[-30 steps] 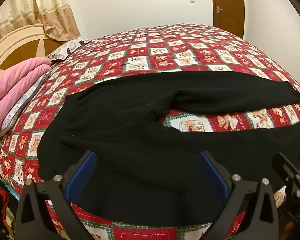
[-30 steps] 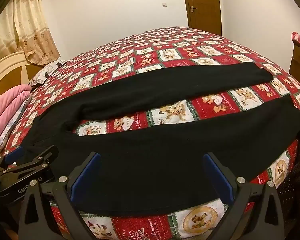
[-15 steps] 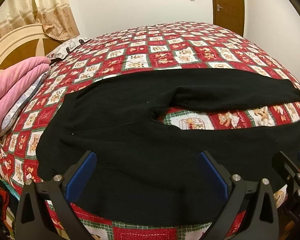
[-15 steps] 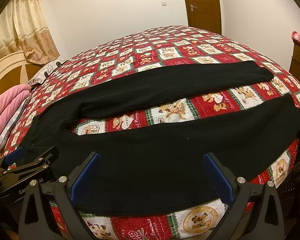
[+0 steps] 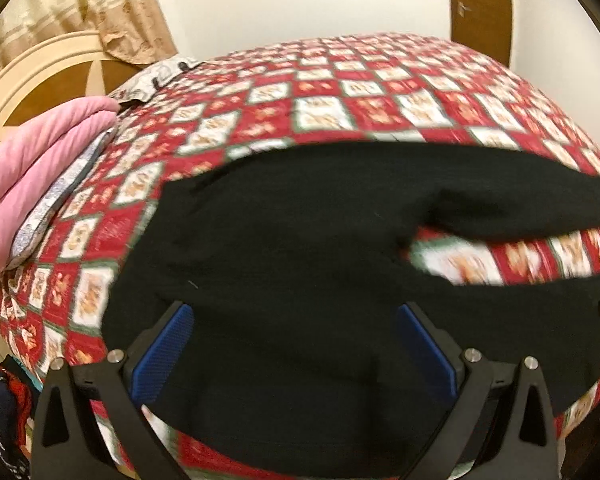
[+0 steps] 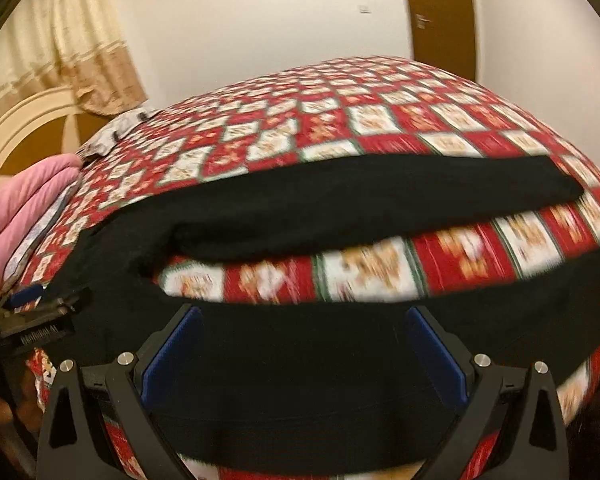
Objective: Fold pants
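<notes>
Black pants (image 5: 292, 248) lie spread flat on a bed, waist at the left, both legs running right with a gap of quilt between them. They also show in the right wrist view (image 6: 340, 200). My left gripper (image 5: 296, 344) is open and empty, low over the near hip area. My right gripper (image 6: 306, 352) is open and empty, low over the near leg. The left gripper shows at the left edge of the right wrist view (image 6: 36, 312). Both views are motion-blurred.
The bed has a red and white patchwork quilt (image 5: 340, 96). A folded pink blanket (image 5: 40, 164) lies at the left by a cream headboard (image 5: 32, 64). A wooden door (image 5: 480, 4) and a white wall stand behind. Clothes (image 5: 0, 408) lie below the bed's left corner.
Both grippers have moved forward and down toward the pants' near edge. The pants have not moved. Both grippers stay open.
</notes>
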`<state>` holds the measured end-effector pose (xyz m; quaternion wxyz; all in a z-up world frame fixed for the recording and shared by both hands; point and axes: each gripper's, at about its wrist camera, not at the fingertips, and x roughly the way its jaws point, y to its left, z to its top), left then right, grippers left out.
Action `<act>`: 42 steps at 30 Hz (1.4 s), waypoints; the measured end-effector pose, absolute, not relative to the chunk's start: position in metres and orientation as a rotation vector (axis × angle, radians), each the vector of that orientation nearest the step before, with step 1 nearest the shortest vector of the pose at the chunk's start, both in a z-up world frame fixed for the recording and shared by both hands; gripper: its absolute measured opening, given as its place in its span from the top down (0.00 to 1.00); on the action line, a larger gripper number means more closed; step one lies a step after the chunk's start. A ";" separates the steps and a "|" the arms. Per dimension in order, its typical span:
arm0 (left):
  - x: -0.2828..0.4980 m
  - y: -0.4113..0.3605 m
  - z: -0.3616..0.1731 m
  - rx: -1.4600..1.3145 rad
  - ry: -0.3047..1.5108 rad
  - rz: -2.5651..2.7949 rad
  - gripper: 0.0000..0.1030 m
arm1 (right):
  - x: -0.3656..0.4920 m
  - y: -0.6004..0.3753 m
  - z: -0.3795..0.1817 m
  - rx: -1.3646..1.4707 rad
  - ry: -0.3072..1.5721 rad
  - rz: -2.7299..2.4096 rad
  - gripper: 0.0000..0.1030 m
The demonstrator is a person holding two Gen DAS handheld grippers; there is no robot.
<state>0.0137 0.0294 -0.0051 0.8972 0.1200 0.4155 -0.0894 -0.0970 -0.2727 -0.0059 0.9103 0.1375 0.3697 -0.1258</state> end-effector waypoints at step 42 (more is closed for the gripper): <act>0.203 0.125 -0.043 -0.008 1.192 -0.109 0.05 | 0.172 -0.210 -0.041 -0.143 0.961 0.283 0.95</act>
